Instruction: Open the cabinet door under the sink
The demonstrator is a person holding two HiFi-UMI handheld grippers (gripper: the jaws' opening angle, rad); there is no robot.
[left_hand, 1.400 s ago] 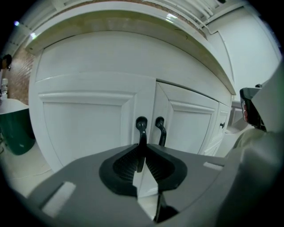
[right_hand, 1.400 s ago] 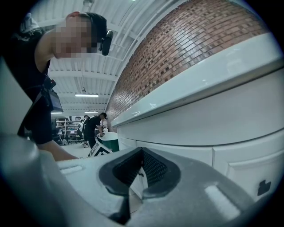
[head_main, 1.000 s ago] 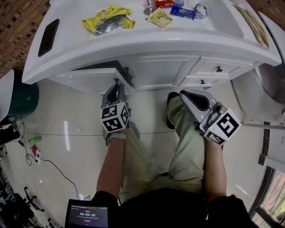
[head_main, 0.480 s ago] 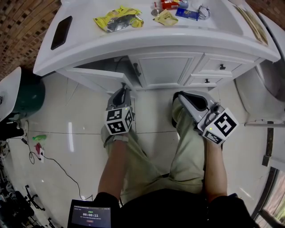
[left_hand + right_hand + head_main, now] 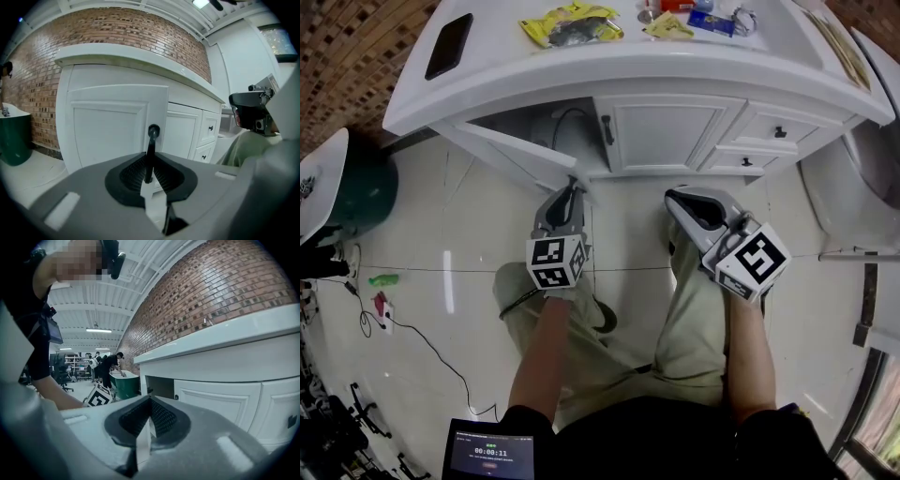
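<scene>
We can read only one thing: the timer 00:00:11 on the screen (image 5: 487,452), well behind the left gripper's (image 5: 572,190) fingers. Just behind those fingers the left cube (image 5: 557,262), and behind the right gripper's (image 5: 673,195) fingers the right cube (image 5: 754,260), bear black-and-white square code markers, no letters. The packets (image 5: 572,22) far beyond the fingers carry print too small for us to read.
</scene>
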